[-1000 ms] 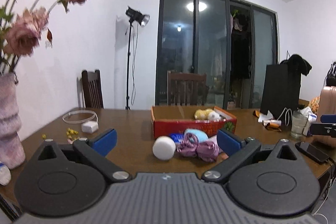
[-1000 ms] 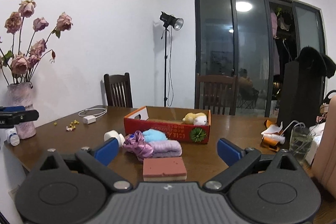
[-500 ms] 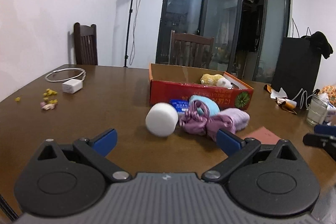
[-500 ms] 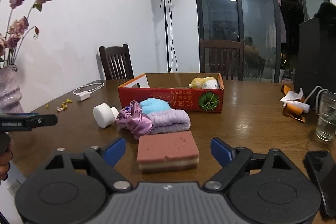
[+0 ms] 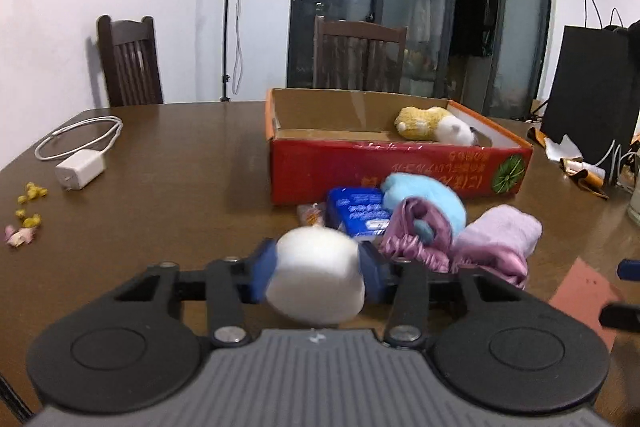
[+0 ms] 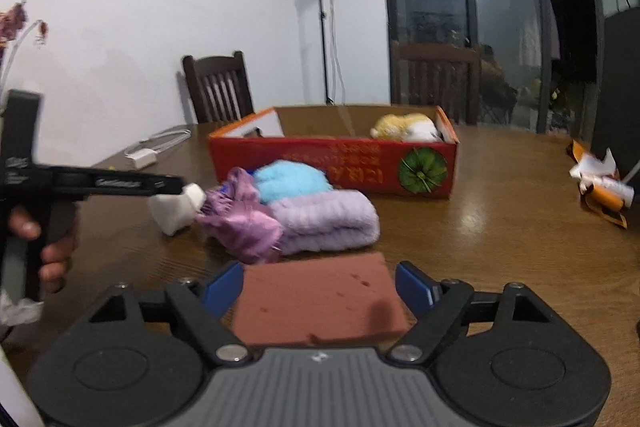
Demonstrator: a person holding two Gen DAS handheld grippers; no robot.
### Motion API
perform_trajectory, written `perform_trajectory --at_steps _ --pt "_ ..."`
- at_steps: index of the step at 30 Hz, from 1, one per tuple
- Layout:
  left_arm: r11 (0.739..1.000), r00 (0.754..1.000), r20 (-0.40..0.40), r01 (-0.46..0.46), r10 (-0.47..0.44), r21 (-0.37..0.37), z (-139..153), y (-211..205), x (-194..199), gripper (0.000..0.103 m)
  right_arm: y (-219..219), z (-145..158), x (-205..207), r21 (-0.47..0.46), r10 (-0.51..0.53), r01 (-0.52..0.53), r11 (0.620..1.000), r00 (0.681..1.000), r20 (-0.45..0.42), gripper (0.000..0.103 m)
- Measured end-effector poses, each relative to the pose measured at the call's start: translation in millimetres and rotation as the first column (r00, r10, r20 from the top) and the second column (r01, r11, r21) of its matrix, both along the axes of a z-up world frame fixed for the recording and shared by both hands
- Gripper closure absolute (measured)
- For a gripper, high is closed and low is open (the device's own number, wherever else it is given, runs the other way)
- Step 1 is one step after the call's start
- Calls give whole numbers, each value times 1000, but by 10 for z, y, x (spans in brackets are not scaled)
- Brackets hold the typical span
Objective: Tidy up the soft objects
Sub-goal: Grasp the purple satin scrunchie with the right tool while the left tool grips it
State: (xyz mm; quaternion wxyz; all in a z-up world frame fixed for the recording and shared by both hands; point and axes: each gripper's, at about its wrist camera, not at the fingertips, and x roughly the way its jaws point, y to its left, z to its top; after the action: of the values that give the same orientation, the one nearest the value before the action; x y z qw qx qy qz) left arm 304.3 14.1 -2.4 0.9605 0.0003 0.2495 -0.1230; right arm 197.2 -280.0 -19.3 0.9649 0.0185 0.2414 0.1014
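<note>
Two grippers at work over a brown tabletop. Left gripper: fingers closing around a white foam roll, blue pads touching its sides; frame is blurred, so how firm the grip is can't be told. In the right view the roll sits at the left gripper's tip, just left of the soft pile, with a hand on the grip handle. Right gripper: fingers closing with a pink sponge between them; a small gap shows on each side, pads not pressing it yet. Sponge lies flat on the tabletop, nearest the camera. Pile behind it: purple scrunchie, lilac towel touching it, blue plush behind both, against the red box. Blue tissue pack sits left of the plush in the left view. Box is open-topped; a yellow-white plush toy lies in its far right corner. White charger with cable lies well apart at far left.
</note>
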Motion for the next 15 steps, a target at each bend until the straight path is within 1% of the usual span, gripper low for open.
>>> perform_trajectory --at_steps 2,4,5,7,8,9,11,12,15 --pt "1000 1000 -4 0 0 -31 -16 79 -147 58 -55 -49 54 11 -24 24 1000 1000 -20 21" --pt "997 999 -31 -8 5 -75 -45 157 -260 58 -96 -77 76 25 -32 33 999 999 -26 21" --pt "996 998 -55 -13 8 -84 -65 180 -297 56 -112 -85 84 31 -34 35 999 999 -27 21" --pt "997 998 -67 -8 4 -72 -96 181 -367 49 -120 -96 95 36 -34 35 999 999 -30 21" --pt "998 998 -61 -3 -1 -62 -104 164 -400 40 -118 -96 100 36 -34 35 999 999 -29 21" --pt "999 999 -52 -5 3 -53 -105 148 -421 33 -114 -85 103 36 -32 33 999 999 -27 21" --pt "999 999 -39 -7 5 -36 -96 117 -420 31 -96 -56 107 40 -26 27 999 1000 -16 21" --pt "999 999 -35 -9 8 -32 -89 112 -406 28 -84 -36 107 41 -20 21 999 1000 -10 21" --pt "1000 999 -40 -3 2 -25 -95 91 -330 25 -20 40 116 32 -1 0 999 1000 8 21"
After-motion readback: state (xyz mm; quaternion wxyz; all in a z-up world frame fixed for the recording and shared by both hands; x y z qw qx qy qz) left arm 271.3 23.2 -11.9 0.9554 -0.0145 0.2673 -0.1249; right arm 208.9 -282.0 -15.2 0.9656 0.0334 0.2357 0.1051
